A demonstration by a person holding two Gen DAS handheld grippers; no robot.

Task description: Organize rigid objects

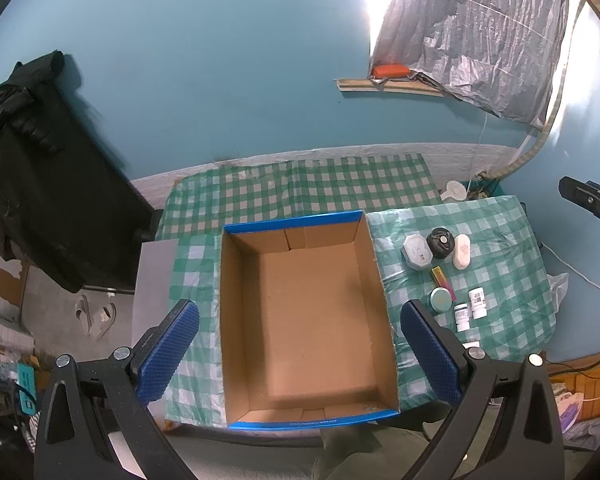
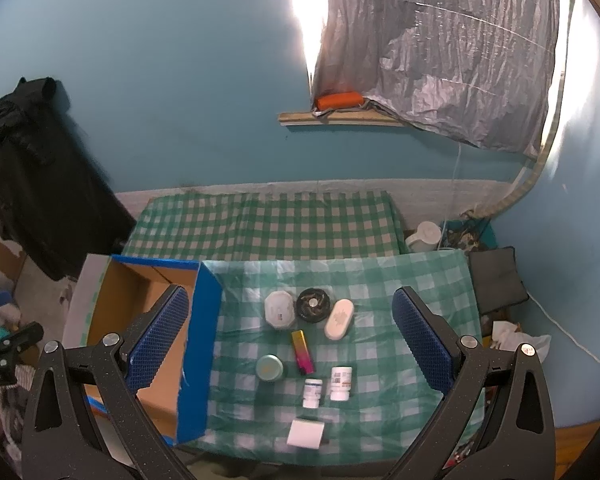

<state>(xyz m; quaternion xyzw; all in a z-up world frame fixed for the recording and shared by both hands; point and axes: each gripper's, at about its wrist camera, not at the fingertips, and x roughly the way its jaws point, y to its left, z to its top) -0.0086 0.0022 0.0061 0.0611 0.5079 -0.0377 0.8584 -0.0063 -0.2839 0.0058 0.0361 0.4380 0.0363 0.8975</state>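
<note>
An empty cardboard box (image 1: 308,312) with blue rims sits on the green checked cloth; it also shows at the left of the right wrist view (image 2: 198,344). Right of it lie several small items: a white octagonal case (image 2: 279,309), a black round container (image 2: 313,305), a white oval case (image 2: 339,319), a yellow-pink lighter (image 2: 302,352), a teal tin (image 2: 269,368), two white pill bottles (image 2: 327,386) and a white block (image 2: 306,433). My left gripper (image 1: 300,354) hovers open above the box. My right gripper (image 2: 292,344) hovers open above the items.
A second checked table (image 2: 260,228) stands behind, against the blue wall. Black clothing (image 1: 32,168) hangs at the left. A white jug (image 2: 424,236) and clutter sit at the right corner. A black cushion (image 2: 496,280) lies right of the table.
</note>
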